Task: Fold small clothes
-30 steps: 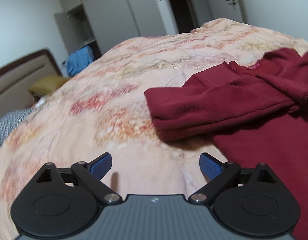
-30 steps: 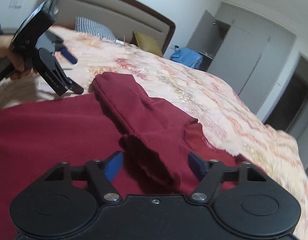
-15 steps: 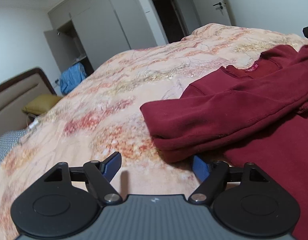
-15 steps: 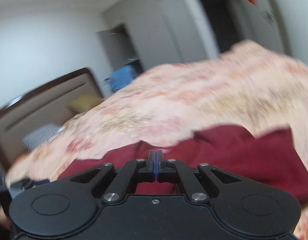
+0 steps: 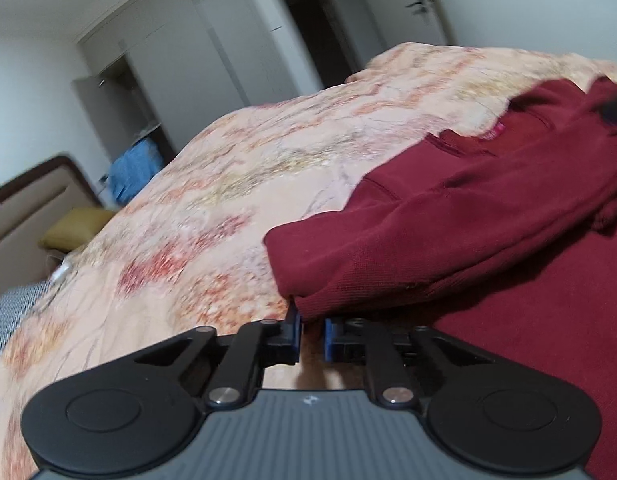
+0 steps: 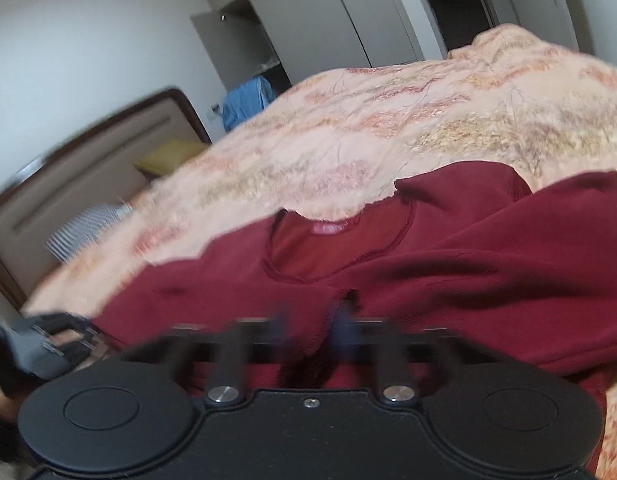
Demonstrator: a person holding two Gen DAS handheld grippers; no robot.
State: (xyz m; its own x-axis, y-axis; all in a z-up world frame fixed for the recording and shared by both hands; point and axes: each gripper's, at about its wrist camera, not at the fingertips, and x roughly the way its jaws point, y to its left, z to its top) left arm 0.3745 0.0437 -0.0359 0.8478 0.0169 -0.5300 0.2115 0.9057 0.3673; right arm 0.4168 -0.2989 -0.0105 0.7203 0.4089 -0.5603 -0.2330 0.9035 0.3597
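Bedroom: pale wardrobes [image 5: 212, 68] and a dark doorway [image 5: 316, 28] are standing behind a bed under a peach floral bedspread [image 5: 236, 184].
Garment: a dark red sweatshirt [image 6: 448, 264] is lying on the bedspread, neckline [image 6: 336, 240] facing away, its sleeves [image 5: 448, 236] folded in across the body.
Left gripper: the left gripper [image 5: 311, 334] has just been closing its jaws, and the blue pads [image 5: 295, 334] are now pinching the folded side edge of the sweatshirt.
Right gripper: the right gripper [image 6: 308, 324] is smeared by motion; red cloth is sitting between its nearly meeting fingers, so it is probably clamping the fabric below the neckline.
Progress: the sleeves appear to be already in; folding the body over is seemingly still waiting.
Hard to make out: the hem is running out of both views, the right pads are blurring, and the dark shapes at the lower left of the right view are probably the other gripper.
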